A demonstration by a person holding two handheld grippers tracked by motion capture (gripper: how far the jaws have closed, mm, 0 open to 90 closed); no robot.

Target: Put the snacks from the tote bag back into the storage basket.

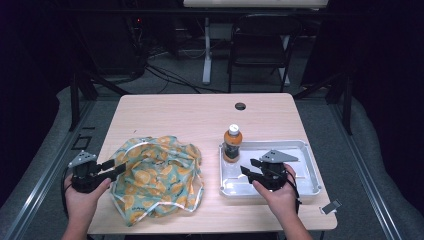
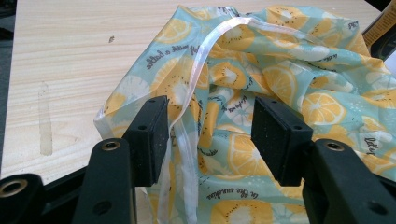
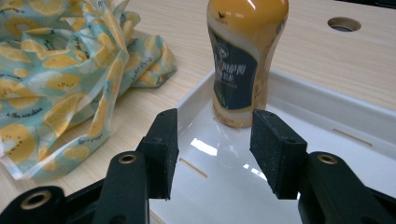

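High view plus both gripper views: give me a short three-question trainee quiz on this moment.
1. True or false: the bottle lies on its side in the tray.
2. What lies between the jaws of the left gripper? A) a bottle cap B) the fruit-print bag and its ribbon handle C) nothing
3. Fill in: the right gripper is over the tray, its open jaws facing the ____.

Key
1. False: it stands upright in the tray's near-left corner.
2. B; the pads do not press on it.
3. bottle, still ahead of the pads.
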